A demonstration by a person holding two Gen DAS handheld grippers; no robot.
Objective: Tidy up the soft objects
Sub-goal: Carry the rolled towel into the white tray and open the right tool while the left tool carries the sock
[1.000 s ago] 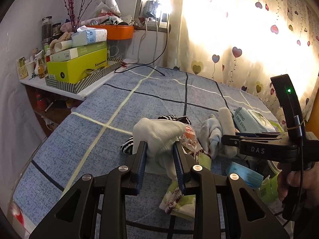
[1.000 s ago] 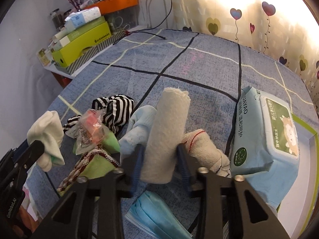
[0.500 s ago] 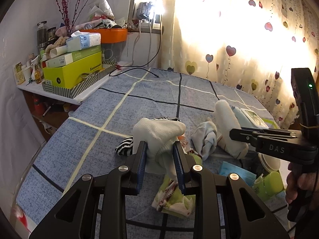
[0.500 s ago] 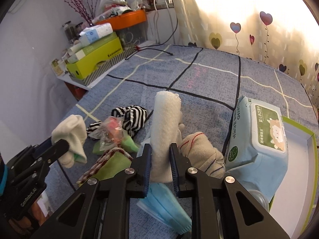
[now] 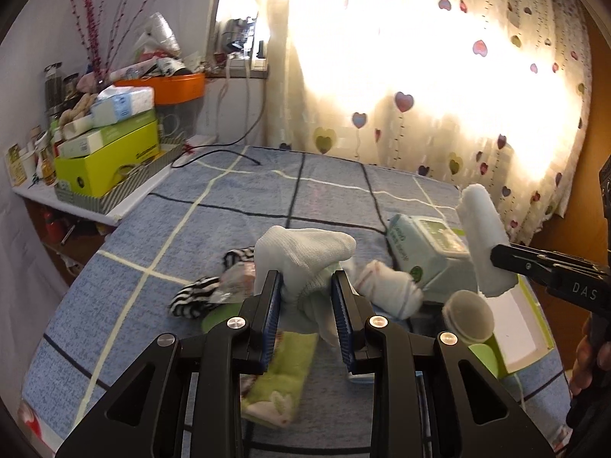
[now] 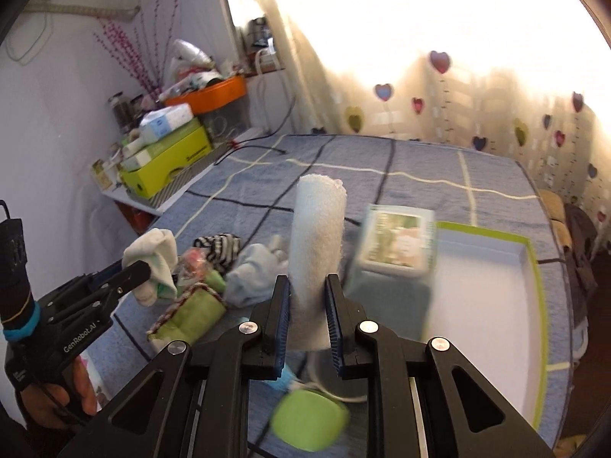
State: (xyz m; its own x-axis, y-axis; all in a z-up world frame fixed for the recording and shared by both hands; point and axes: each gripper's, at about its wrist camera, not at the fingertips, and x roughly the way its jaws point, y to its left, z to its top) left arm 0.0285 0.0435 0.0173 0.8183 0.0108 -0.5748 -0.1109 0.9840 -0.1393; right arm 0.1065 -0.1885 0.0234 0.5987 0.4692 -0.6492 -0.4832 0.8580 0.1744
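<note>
My left gripper [image 5: 306,307] is shut on a bunched white sock [image 5: 305,255] lifted off the blue checked bedcover [image 5: 229,221]; in the right wrist view the same sock [image 6: 152,252] hangs from that gripper [image 6: 131,271]. The right gripper [image 6: 307,324] is shut on a rolled white towel [image 6: 317,240] held upright above the pile; the left wrist view shows this towel [image 5: 483,236] at the right. On the cover lie a striped sock [image 5: 198,297], a white sock with stripes [image 5: 389,290], a pale blue cloth [image 6: 256,271] and a green fabric piece [image 5: 282,378].
A pack of wet wipes [image 5: 427,244] lies beside a white tray with a green rim [image 6: 496,267] at the right. A green-lidded jar [image 6: 309,416] sits near the front. Boxes and an orange tub [image 5: 172,87] crowd the shelf at the left. Heart-print curtains hang behind.
The right gripper closed on the rolled towel and lifted it off the pile, toward the tray side. The left gripper rose a little with the white sock still in it.
</note>
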